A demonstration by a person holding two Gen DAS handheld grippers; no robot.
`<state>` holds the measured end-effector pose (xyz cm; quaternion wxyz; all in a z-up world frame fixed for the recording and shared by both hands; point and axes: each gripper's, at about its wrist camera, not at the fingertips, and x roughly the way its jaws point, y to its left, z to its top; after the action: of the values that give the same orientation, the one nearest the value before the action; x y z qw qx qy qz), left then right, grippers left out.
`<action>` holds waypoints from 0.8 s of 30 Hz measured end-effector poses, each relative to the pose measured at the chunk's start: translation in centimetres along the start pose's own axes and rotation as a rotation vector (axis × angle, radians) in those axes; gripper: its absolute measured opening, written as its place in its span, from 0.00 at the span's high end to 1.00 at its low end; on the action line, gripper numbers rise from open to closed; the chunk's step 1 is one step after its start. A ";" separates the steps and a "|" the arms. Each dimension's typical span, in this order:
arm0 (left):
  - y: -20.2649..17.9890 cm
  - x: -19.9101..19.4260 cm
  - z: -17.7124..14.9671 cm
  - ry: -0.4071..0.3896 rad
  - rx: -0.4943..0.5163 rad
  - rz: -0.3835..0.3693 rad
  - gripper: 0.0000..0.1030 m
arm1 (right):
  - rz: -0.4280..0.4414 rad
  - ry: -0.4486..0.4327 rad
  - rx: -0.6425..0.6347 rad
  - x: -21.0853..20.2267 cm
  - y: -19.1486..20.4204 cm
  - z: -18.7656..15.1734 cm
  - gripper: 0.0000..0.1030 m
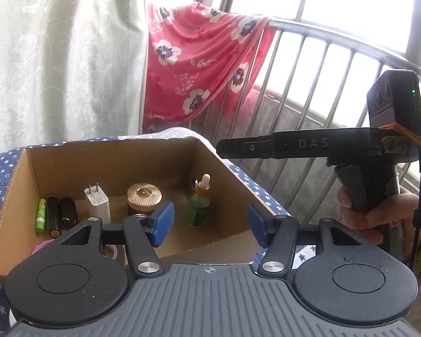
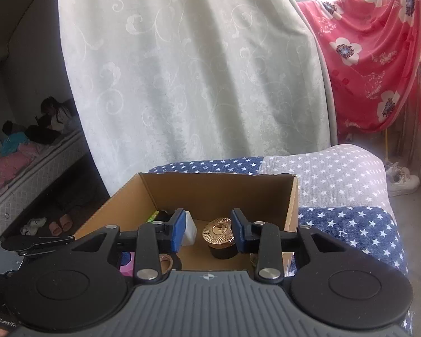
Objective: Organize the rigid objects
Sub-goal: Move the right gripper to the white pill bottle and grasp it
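An open cardboard box (image 1: 70,157) stands on a star-patterned cover. Along its floor stand a green tube (image 1: 41,216), two black cylinders (image 1: 54,216), a white charger plug (image 1: 97,203), a dark jar with a gold lid (image 1: 144,198) and a green dropper bottle (image 1: 199,205). My left gripper (image 1: 209,224) hangs open above the box's near side, blue pads apart, nothing between them. My right gripper (image 2: 209,231) is open too, above the box (image 2: 293,205). The gold-lidded jar (image 2: 219,231) shows in its gap but sits lower, untouched. A hand (image 1: 373,213) holds the right gripper's handle.
A pale curtain (image 2: 182,70) hangs behind the box. A red floral cloth (image 1: 199,64) drapes over a metal railing (image 1: 322,36) at the right. The star cover (image 2: 350,224) extends right of the box. White shoes (image 2: 398,179) lie on the floor; a person (image 2: 56,115) sits on a bed far left.
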<state>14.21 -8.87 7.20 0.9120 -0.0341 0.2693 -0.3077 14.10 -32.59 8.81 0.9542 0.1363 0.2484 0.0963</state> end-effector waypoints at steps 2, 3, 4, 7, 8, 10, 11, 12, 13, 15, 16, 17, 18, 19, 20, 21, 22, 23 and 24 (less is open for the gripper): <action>0.0 -2.0 -0.9 -0.030 0.009 0.015 0.38 | 0.027 -0.039 0.005 -2.0 1.0 -0.9 0.49; 0.1 -3.0 -1.4 -0.043 0.011 0.027 0.36 | 0.039 -0.054 0.008 -2.7 1.6 -1.3 0.48; 0.3 -3.7 -1.8 -0.051 0.011 0.032 0.34 | 0.054 -0.068 0.013 -3.4 2.1 -1.9 0.47; 1.0 -5.9 -3.5 -0.053 0.011 0.056 0.32 | 0.097 -0.086 0.042 -4.6 3.7 -3.5 0.39; 1.3 -6.5 -4.2 -0.049 0.011 0.069 0.31 | 0.114 -0.084 0.051 -4.8 4.3 -4.2 0.37; 2.1 -7.7 -5.3 -0.050 0.001 0.093 0.28 | 0.135 -0.069 0.066 -4.7 5.5 -5.3 0.33; 2.6 -8.3 -5.8 -0.054 -0.004 0.098 0.25 | 0.141 -0.057 0.069 -4.4 6.1 -5.9 0.30; 3.1 -8.8 -6.2 -0.058 -0.013 0.107 0.21 | 0.147 -0.046 0.069 -4.1 6.8 -6.4 0.27; 3.5 -9.1 -6.5 -0.061 -0.020 0.118 0.19 | 0.151 -0.036 0.068 -3.7 7.4 -6.8 0.26; 4.1 -9.6 -7.1 -0.069 -0.024 0.145 0.15 | 0.166 -0.008 0.067 -2.6 8.7 -7.4 0.22; 4.4 -9.9 -7.4 -0.075 -0.021 0.157 0.14 | 0.175 0.004 0.070 -2.1 9.2 -7.6 0.22; 4.6 -10.0 -7.6 -0.079 -0.020 0.164 0.10 | 0.189 0.020 0.075 -1.5 9.8 -7.8 0.21; 4.8 -10.0 -7.8 -0.083 -0.021 0.173 0.06 | 0.199 0.035 0.079 -0.8 10.2 -7.8 0.19; 5.0 -10.0 -8.1 -0.087 -0.023 0.179 0.05 | 0.205 0.052 0.081 -0.2 10.7 -7.9 0.18; 5.3 -10.1 -8.4 -0.090 -0.020 0.182 0.04 | 0.209 0.064 0.081 0.3 11.2 -7.9 0.16; 5.4 -9.9 -8.6 -0.089 -0.010 0.190 0.02 | 0.213 0.076 0.075 0.9 11.8 -8.1 0.12; 5.6 -9.7 -8.9 -0.085 0.002 0.203 0.02 | 0.216 0.086 0.067 1.4 12.2 -8.1 0.10; 5.7 -9.4 -9.1 -0.076 0.015 0.217 0.02 | 0.219 0.097 0.056 1.9 12.9 -8.3 0.07; 5.9 -9.0 -9.4 -0.064 0.030 0.234 0.02 | 0.219 0.108 0.046 2.5 13.5 -8.5 0.06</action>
<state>6.60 2.05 2.10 0.9502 0.0012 0.2374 -0.2020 10.40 -17.43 4.74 0.9198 0.1791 0.2851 0.2014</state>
